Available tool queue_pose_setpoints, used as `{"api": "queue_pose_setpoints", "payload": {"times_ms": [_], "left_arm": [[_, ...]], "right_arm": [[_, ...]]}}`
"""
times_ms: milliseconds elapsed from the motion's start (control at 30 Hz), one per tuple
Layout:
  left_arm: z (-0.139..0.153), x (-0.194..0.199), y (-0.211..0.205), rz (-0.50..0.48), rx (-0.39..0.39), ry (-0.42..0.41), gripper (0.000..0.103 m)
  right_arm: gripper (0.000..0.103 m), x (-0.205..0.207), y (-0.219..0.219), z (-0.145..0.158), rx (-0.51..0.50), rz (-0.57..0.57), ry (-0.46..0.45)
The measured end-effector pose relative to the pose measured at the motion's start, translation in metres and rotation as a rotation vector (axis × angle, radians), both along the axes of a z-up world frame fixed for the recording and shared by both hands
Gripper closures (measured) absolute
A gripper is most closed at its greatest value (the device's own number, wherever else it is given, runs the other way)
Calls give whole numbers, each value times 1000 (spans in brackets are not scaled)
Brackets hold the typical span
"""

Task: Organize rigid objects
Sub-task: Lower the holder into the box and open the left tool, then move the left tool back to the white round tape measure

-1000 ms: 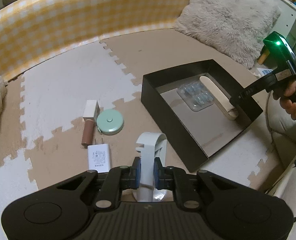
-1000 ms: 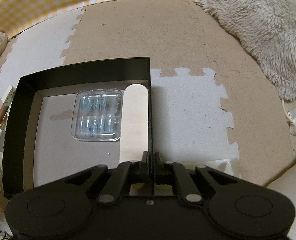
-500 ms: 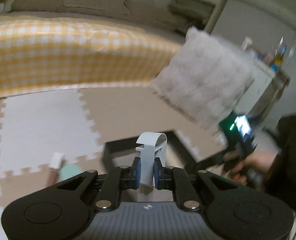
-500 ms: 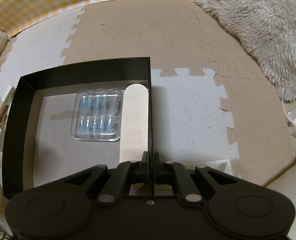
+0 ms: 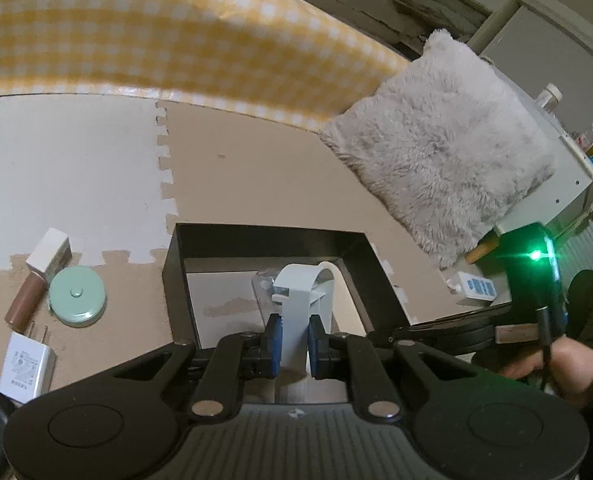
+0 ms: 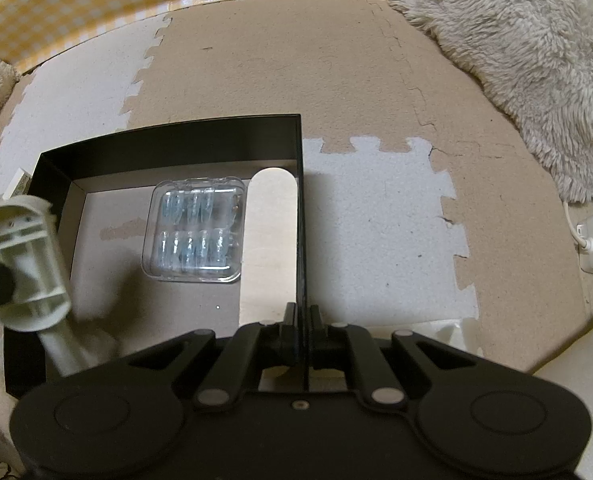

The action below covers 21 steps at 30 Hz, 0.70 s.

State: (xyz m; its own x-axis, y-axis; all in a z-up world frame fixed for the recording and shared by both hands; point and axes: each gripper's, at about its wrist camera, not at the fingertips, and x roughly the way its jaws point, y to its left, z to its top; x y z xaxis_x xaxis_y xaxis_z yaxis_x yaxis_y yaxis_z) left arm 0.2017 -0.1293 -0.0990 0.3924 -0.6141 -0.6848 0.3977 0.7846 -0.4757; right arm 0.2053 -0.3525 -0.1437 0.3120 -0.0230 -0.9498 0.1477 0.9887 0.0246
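White plastic, a hooked clip-like piece (image 5: 300,304), sits clenched between the blue pads of the left gripper (image 5: 295,340), held upright over the near edge of the black box (image 5: 176,276), so by my reading it is about to be set inside. In the right wrist view the same piece (image 6: 24,260) hangs above the box's left wall, not yet on the floor of it. The right gripper (image 6: 302,320) is clamped on the box's right wall (image 6: 300,208), which I take as a steadying hold so the light box does not slide while things are dropped in. Inside already lie a clear blister pack (image 6: 196,232) and, just beside it against the right wall, a pale flat stick (image 6: 270,240); the left half of the floor is bare, and that seems the natural landing place. Outside on the foam mat (image 5: 76,168) wait a green round case (image 5: 77,297), a brown tube with a white cap (image 5: 36,280) touching it, and a white charger (image 5: 26,368) nearer the camera. These look left to sort. Lowering calls for care to clear the wall.
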Motion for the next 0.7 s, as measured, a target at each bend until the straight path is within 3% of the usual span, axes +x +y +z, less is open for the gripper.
{"api": "queue_pose_setpoints", "payload": {"times_ms": [67,200,400,700], "left_arm": [[-3,0,-3,-10,34,-19,87],[0,-5,-6,-31,155,-120,57],[7,-16,-12,-90,267,-197,43],[11,-28,-15,-151,293,-197,19]], "right_arm": [[96,0,0,0,1,0,0],[97,0,0,0,0,1,-1],[96,0,1,0,-3,3,0],[97,0,1,0,-3,3,0]]}}
